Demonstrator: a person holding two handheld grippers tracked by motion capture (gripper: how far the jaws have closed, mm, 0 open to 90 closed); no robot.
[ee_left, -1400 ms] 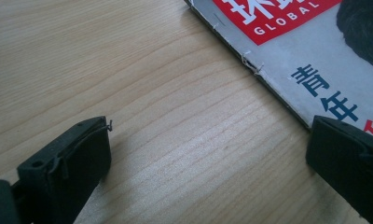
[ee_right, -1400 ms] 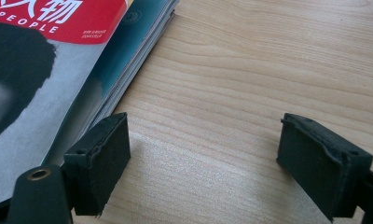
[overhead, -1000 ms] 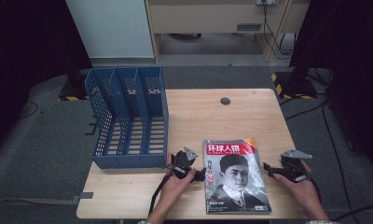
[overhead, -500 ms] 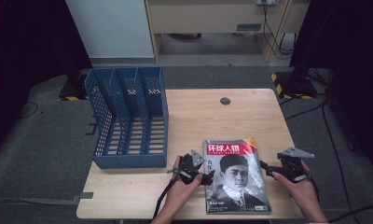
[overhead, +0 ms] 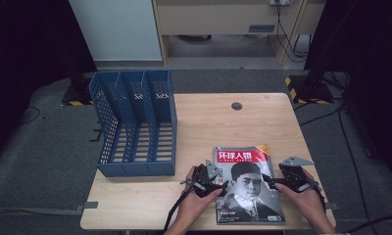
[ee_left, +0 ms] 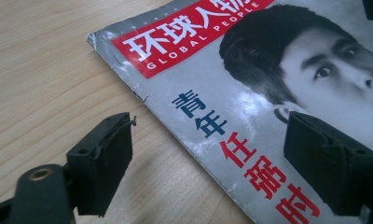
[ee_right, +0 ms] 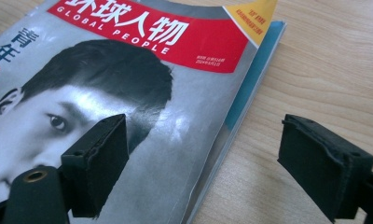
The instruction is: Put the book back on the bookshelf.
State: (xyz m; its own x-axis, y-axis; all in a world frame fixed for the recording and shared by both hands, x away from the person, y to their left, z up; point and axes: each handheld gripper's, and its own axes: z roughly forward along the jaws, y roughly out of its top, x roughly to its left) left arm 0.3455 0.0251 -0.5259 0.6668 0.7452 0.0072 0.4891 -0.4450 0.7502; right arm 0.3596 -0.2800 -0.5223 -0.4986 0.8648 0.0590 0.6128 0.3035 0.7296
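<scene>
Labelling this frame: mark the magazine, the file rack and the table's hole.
magazine [overhead: 243, 156]: high view, red title band on the cover.
file rack [overhead: 135, 169]: high view, front wall.
hole [overhead: 236, 105]: high view, centre of the dark round hole in the tabletop.

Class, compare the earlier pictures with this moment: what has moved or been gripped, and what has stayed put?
Both grippers moved inward to the magazine: the left gripper to its spine edge, jaws just closing slightly but gripping nothing; the right gripper to its open edge, jaws open. Magazine, blue file rack and table stayed put.

Mag [overhead: 248, 183] flat, face-up, table's near edge
</scene>
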